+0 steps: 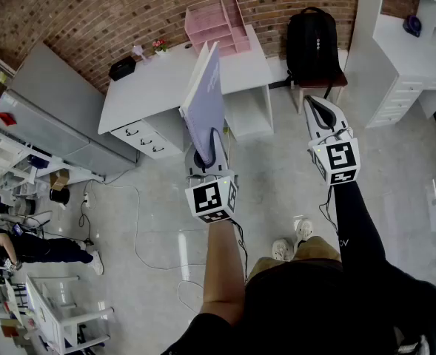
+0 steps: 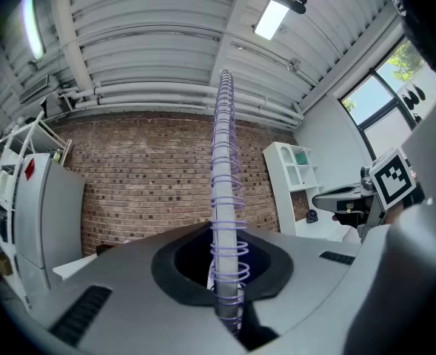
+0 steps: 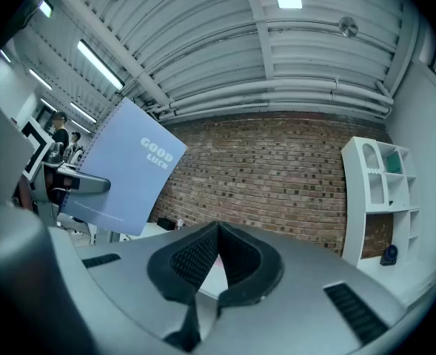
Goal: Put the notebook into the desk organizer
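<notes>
Lilac spiral notebook (image 1: 205, 98) upright, clamped in left gripper (image 1: 209, 150) | right gripper (image 1: 315, 108) closed, empty

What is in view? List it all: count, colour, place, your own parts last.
notebook: one, lilac, spiral-bound, upright in the left gripper
desk organizer: one, pink, back of the desk by the brick wall
desk: one, white, ahead
case: one, black, on the desk's left end
backpack: one, black, right of the desk
shelf unit: one, white, far right
cabinet: one, grey, left of the desk
bystander: one, dark clothes, lower left
left gripper: one, grey, shut on the notebook
right gripper: one, grey, shut, empty
shoes: two, white, on the floor
</notes>
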Demonstrator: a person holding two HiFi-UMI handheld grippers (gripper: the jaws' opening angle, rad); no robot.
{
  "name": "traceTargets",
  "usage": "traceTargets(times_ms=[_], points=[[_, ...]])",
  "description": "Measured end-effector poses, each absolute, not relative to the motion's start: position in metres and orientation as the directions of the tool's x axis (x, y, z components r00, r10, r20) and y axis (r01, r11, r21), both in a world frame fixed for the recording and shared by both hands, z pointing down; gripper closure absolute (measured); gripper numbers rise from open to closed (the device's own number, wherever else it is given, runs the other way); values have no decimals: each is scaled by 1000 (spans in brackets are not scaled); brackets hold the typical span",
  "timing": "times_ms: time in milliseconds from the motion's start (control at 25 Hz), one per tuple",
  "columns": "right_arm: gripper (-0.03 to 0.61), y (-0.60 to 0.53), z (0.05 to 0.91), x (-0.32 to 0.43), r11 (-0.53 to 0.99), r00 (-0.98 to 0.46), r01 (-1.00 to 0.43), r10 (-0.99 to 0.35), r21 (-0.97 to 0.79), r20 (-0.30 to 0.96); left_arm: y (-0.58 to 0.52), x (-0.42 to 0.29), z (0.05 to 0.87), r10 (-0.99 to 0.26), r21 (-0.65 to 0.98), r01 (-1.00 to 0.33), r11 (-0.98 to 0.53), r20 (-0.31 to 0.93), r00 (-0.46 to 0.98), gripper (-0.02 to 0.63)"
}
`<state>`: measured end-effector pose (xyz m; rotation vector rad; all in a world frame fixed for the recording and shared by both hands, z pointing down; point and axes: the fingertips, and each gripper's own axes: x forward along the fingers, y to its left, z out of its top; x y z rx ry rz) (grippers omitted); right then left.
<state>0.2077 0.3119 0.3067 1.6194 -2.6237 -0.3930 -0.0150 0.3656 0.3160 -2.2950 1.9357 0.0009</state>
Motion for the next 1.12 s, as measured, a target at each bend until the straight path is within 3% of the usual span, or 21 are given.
traceTargets(times_ms=[1120], points=[[557, 309, 308, 166, 468, -488, -869, -864, 163, -123, 364, -78, 322, -989, -18, -991, -135, -52, 135, 575]])
